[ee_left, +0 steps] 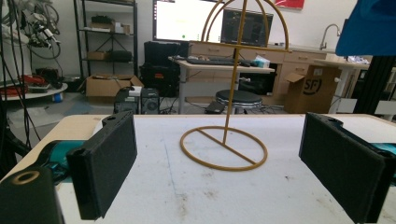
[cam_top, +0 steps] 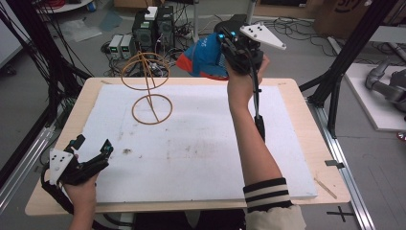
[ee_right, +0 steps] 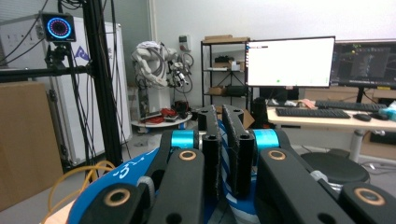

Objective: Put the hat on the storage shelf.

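The right gripper (cam_top: pixel 229 44) pinches the blue cap (cam_top: pixel 206 56) in the air above the table's far edge. The wire stand (cam_top: pixel 147 86) stands to its left, upright, within reach. The left gripper (cam_top: pixel 91 151) rests spread, well apart.

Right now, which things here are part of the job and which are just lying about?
In the job:
blue cap, pinched in the right gripper
gold wire stand
left gripper, open

Lying about:
computer boxes on the floor
monitors
stool
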Motion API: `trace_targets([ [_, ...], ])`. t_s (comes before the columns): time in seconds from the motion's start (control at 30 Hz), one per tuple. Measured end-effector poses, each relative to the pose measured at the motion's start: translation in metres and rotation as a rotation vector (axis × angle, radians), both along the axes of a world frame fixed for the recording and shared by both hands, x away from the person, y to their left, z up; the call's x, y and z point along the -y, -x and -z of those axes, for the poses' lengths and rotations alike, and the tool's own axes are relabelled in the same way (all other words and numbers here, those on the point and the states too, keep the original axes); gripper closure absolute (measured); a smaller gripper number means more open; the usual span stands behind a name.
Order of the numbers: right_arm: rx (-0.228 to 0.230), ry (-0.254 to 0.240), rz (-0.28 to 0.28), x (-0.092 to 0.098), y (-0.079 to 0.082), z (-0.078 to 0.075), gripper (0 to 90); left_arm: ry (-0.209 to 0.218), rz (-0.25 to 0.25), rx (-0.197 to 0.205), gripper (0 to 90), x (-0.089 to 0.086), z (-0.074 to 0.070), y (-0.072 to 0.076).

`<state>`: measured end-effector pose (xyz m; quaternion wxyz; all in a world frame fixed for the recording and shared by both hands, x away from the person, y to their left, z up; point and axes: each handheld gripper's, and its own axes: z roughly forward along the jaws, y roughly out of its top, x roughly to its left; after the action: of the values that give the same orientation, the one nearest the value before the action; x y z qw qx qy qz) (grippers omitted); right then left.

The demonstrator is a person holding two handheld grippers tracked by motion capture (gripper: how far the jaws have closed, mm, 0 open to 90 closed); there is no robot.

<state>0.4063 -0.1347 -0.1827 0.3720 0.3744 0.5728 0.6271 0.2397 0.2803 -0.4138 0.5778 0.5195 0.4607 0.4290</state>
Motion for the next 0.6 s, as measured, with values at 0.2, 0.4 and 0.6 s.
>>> trace_targets([
  [0.2,0.009,0.0,-0.009,-0.016,-0.01,-0.01,86.9,0.008,-0.001,0.001,11.6,-0.001,0.0,0.0],
  [0.4,0.001,-0.019,-0.01,-0.032,-0.024,-0.017,86.9,0.007,-0.002,0.0,11.6,-0.002,0.001,0.001],
  [0.6,0.015,-0.028,-0.004,-0.05,-0.037,-0.033,86.9,0.018,-0.005,0.0,11.7,-0.004,0.001,0.002],
])
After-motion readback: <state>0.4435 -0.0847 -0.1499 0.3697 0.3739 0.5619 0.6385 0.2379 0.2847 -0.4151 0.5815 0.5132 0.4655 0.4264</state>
